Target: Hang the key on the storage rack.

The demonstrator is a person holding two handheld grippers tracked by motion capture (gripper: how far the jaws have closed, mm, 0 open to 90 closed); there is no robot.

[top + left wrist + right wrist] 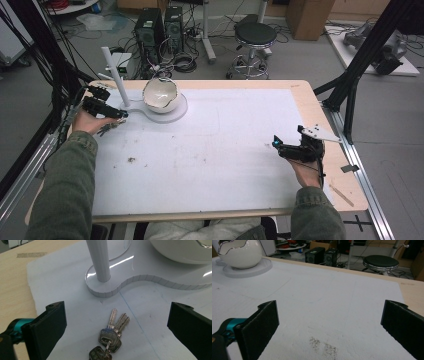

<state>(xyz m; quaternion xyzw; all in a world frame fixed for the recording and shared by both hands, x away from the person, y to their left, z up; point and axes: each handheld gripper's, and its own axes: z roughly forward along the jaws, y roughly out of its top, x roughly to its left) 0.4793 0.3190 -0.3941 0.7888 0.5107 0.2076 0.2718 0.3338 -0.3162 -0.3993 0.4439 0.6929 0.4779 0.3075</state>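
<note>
Your keys (110,338) lie flat on the white mat, silver, bunched on a ring, blades fanned toward the stand's (105,287) base just beyond. On that stand's wide end sits a white bowl (161,95) with a jagged rim.

A lab: computer towers (161,27) and tangled cables (182,62) on the floor, black frame struts (367,50), a stool (254,42).
</note>
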